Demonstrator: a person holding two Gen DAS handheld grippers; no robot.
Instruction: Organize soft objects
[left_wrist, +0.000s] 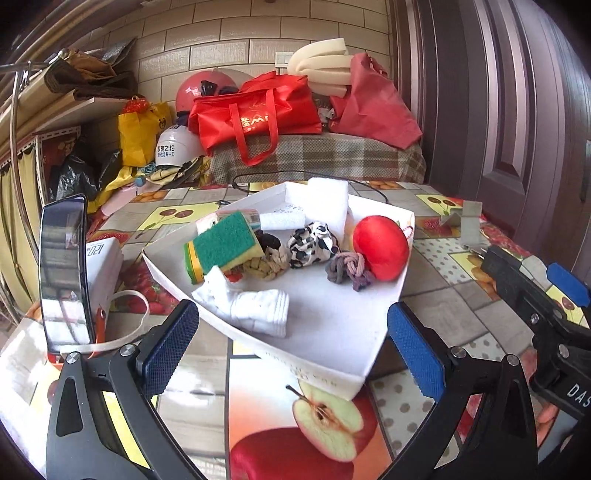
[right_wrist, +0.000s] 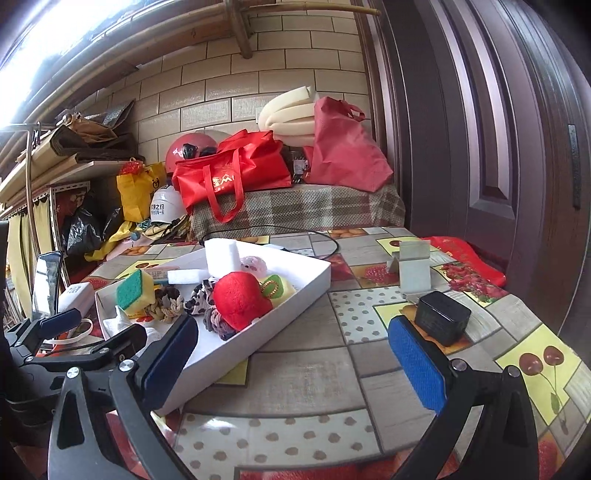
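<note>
Left wrist view: left gripper (left_wrist: 291, 343) held wide apart, nothing gripped, at near edge of white tray (left_wrist: 332, 325). Red plush ball (left_wrist: 380, 248), green sponge (left_wrist: 223, 242), white towel (left_wrist: 255, 306) seen inside tray.

Right wrist view: right gripper (right_wrist: 293, 363) spread wide, nothing gripped, over tablecloth (right_wrist: 314, 373) beside tray (right_wrist: 306, 288). Black box (right_wrist: 441, 317) seen near right finger.

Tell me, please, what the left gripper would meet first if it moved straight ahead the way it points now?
Probably the white tray's near rim, then the folded white towel inside it. The left gripper is open and empty; depth is uncertain.
</note>
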